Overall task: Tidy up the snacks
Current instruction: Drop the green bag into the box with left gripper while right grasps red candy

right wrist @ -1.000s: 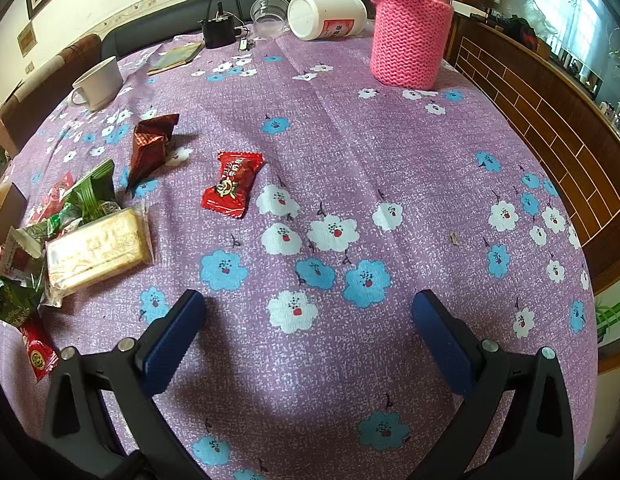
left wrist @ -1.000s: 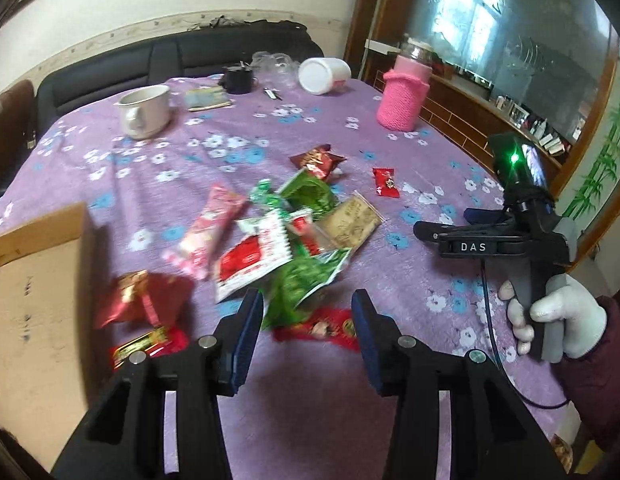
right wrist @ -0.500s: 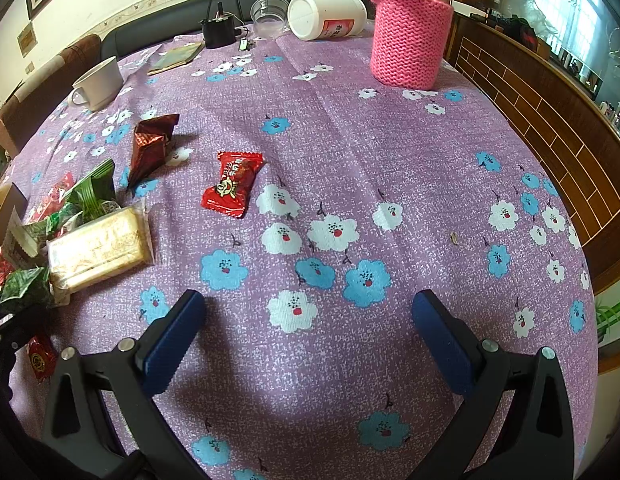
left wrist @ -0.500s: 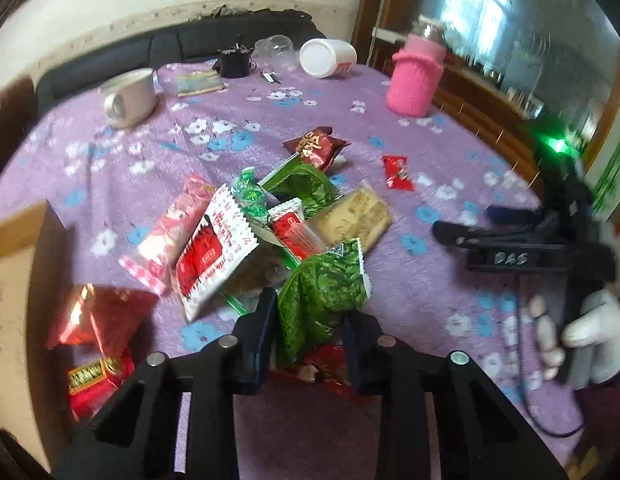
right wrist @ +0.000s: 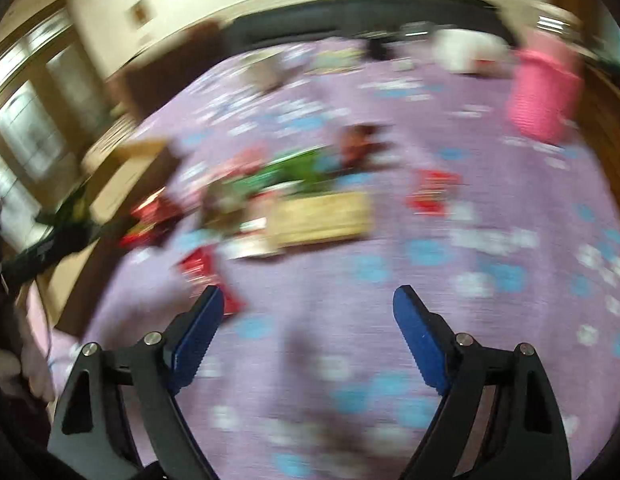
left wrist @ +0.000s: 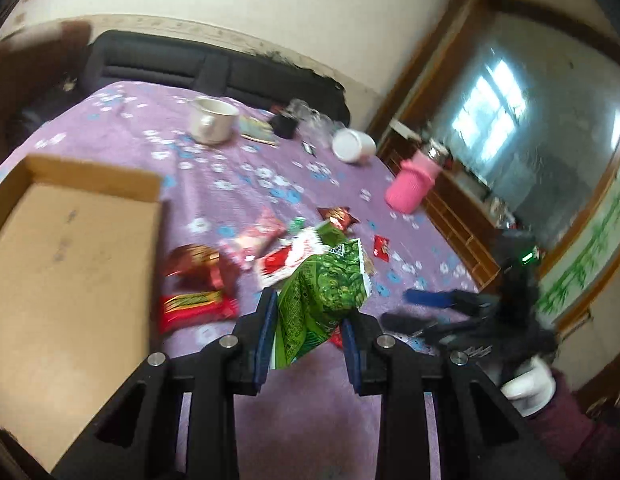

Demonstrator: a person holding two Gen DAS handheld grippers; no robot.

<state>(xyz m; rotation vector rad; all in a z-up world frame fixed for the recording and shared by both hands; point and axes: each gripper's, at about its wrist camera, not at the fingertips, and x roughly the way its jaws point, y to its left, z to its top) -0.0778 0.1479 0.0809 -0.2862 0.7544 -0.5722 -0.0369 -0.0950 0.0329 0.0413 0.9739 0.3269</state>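
A shallow cardboard box (left wrist: 66,256) sits at the left on the purple flowered tablecloth (left wrist: 230,184). Beside it, the left gripper (left wrist: 310,324) pinches a crinkled green snack packet (left wrist: 323,292) with printed pattern and a serrated top edge, lifted clear above the cloth, its body standing up between the blue pads. Behind it lies a heap of red, pink and green wrappers (left wrist: 250,256). The right gripper (right wrist: 308,320) hangs spread wide and empty over bare cloth, its view badly blurred. A pink knitted jar (left wrist: 409,188) stands at the far right.

packet (left wrist: 325,288): green | tablecloth (left wrist: 122,120): purple, blue-white flowers | box (left wrist: 70,248): tan | cozy (left wrist: 409,190): probably pink knit
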